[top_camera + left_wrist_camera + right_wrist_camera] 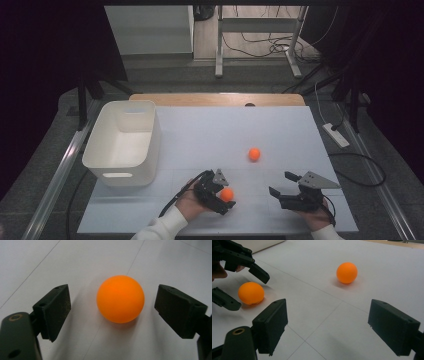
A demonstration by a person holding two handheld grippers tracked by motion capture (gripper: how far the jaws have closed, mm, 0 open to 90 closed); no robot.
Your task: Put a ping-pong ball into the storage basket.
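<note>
In the high view, the left tongs (226, 199) sit near the front edge of the white worktop (210, 130), their jaws spread around the near orange ball (227, 194). The right tongs (280, 186) rest well to the right, released and holding nothing. A second orange ball (254, 154) lies farther back, in open worktop between the two hands. A white bin (122, 142) stands at the left edge, well apart from both balls, with bare surface between it and the left tongs. Cables trail on the floor beyond the far edge.

The left gripper view shows what the high view cannot: the near orange ball (120, 298) rests on the worktop between the two black pads, with a gap on each side, so neither pad touches it. It sits a little closer to the right-hand pad.

The right gripper view looks across the worktop (387, 272). Its own jaws stand wide with nothing between them. Beyond them, the left tongs (247, 292) bracket the near orange ball (251, 293), and the second orange ball (347, 272) lies alone with nothing around it.
</note>
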